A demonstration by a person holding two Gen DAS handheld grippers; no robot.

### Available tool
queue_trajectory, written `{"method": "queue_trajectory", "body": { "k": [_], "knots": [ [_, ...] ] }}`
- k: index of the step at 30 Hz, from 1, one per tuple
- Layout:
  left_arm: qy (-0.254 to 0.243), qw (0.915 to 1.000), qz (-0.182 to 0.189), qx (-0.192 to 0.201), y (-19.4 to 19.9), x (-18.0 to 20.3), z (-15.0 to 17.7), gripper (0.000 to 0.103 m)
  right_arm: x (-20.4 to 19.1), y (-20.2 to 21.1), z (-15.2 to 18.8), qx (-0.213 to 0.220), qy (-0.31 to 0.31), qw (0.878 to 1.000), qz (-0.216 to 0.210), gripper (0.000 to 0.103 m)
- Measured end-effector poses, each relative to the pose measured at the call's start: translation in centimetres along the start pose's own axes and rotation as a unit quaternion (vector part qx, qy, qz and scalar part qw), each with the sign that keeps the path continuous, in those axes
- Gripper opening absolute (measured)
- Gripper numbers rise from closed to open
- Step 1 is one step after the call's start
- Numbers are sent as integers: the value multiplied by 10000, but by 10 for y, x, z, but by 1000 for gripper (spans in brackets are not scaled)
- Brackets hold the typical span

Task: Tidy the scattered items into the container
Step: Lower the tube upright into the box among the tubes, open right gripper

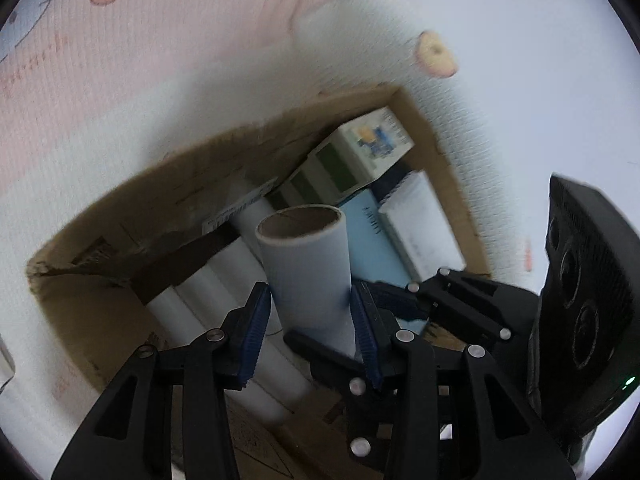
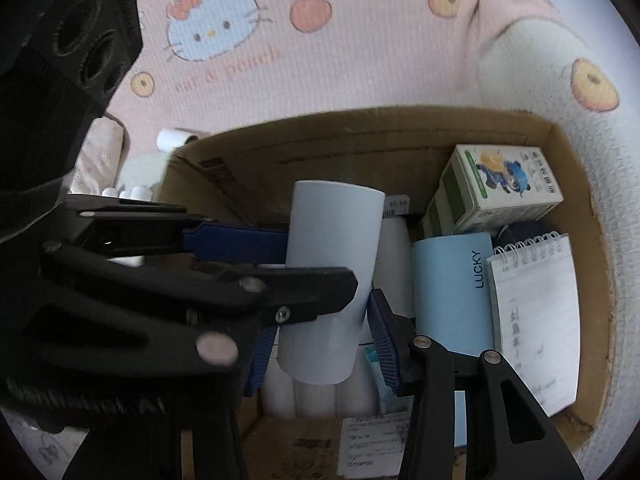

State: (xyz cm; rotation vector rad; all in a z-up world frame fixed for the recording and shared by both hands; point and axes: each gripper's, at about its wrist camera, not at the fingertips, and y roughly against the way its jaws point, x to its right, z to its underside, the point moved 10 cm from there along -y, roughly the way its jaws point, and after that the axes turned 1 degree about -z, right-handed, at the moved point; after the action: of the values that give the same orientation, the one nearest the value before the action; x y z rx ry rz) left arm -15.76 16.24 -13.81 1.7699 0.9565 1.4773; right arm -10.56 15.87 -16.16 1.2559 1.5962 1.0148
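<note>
A pale blue-grey cardboard tube (image 1: pixel 308 268) is held over the open cardboard box (image 1: pixel 132 200). My left gripper (image 1: pixel 310 316) is shut on the tube, blue pads on both sides. In the right wrist view the tube (image 2: pixel 332 264) stands between my right gripper's (image 2: pixel 324 344) blue pads, with the left gripper's fingers (image 2: pixel 240 240) clamping it from the left. The right jaws flank the tube's lower end; contact is unclear. The box (image 2: pixel 592 240) holds a green-and-white carton (image 2: pixel 500 192), a light blue "LUCKY" booklet (image 2: pixel 452 296), a spiral notepad (image 2: pixel 536 320) and white rolls (image 2: pixel 316 396).
The box sits on a pink and white cartoon-print bedsheet (image 2: pixel 320 60). Small white bottles and a cloth (image 2: pixel 120 168) lie outside the box's left wall. The other gripper's black body (image 1: pixel 580 280) is close at the right in the left wrist view.
</note>
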Motion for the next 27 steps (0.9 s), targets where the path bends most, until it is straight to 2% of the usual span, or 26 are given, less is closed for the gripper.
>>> {"method": "queue_trajectory", "body": {
  "k": [2,6,10,18,20,22,27],
  "knots": [
    [114,9999,-77,-15,-7,-6,-1,44,7,-8,-1,-115,-77,9999,-36,41],
    [411,9988,12,-281,-28,-11,5,44,16,-21,5,-396,53,9992,8,41],
    [642,9974,-87,-318,-41,-14,5,44,28,-34,12,-686,-254,9972,-175,41],
    [1185,9897,-248,-762,-68,-32,6,45,41,-37,7,-651,-326,9973,-121,38],
    [1216,9890,-459,-702,-70,-37,4,42,41,-36,4,-588,-269,9979,-52,38],
    [1204,9890,-520,-688,-72,-38,4,38,42,-35,2,-557,-142,9983,89,38],
    [1120,9904,-392,-711,-74,-34,9,35,45,-29,2,-598,14,9977,320,39]
  ]
}}
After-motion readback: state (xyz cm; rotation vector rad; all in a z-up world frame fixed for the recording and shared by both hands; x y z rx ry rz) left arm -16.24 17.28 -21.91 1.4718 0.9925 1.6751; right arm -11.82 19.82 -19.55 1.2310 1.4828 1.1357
